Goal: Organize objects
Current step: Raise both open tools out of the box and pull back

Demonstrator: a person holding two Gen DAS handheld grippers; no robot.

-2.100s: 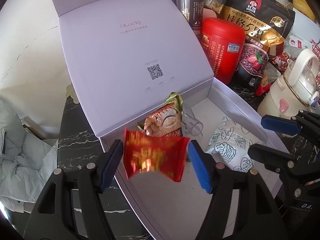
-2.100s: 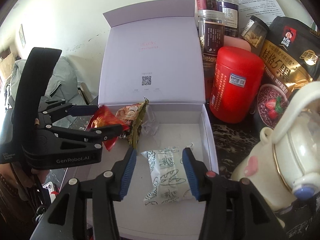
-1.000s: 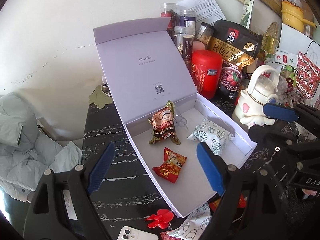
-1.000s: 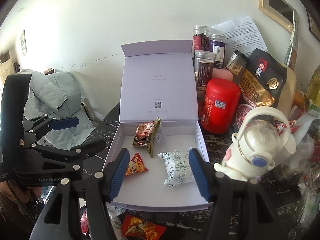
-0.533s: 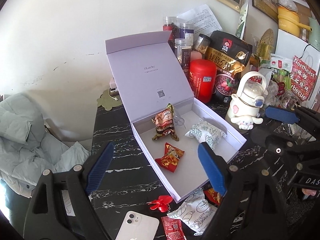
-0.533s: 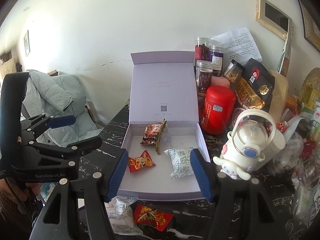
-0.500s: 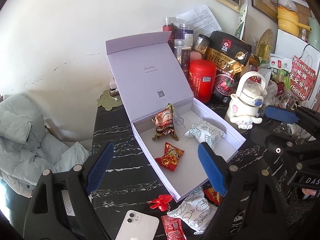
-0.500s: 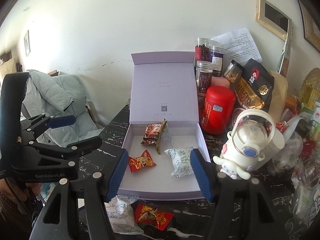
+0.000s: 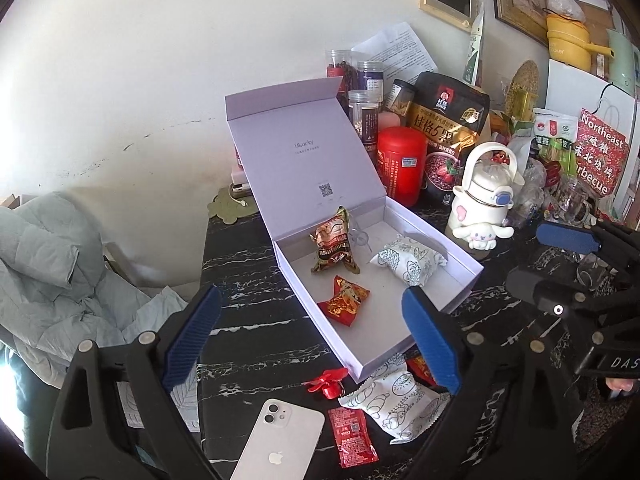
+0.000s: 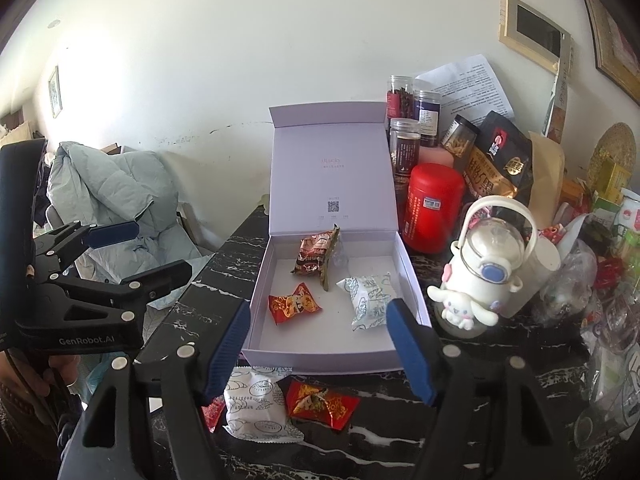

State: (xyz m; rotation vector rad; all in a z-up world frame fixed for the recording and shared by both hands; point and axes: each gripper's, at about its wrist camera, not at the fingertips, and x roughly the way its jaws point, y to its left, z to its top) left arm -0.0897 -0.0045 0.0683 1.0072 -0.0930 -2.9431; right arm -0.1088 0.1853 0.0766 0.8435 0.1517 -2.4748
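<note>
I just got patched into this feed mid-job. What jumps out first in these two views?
The open lilac box in the middle of the black marble table, lid propped up against the wall, with three wrapped snacks inside: a brown packet at the back, a red candy front left and a white pastry pack on the right. Just outside its front wall lie another white pack and red wrapper. Both the left gripper and right gripper are open and empty.

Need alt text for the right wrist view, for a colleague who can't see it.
An open lilac box on a black marble table holds three snack packets; a white packet and a red packet lie outside, before its front wall. The right gripper is open and empty.
</note>
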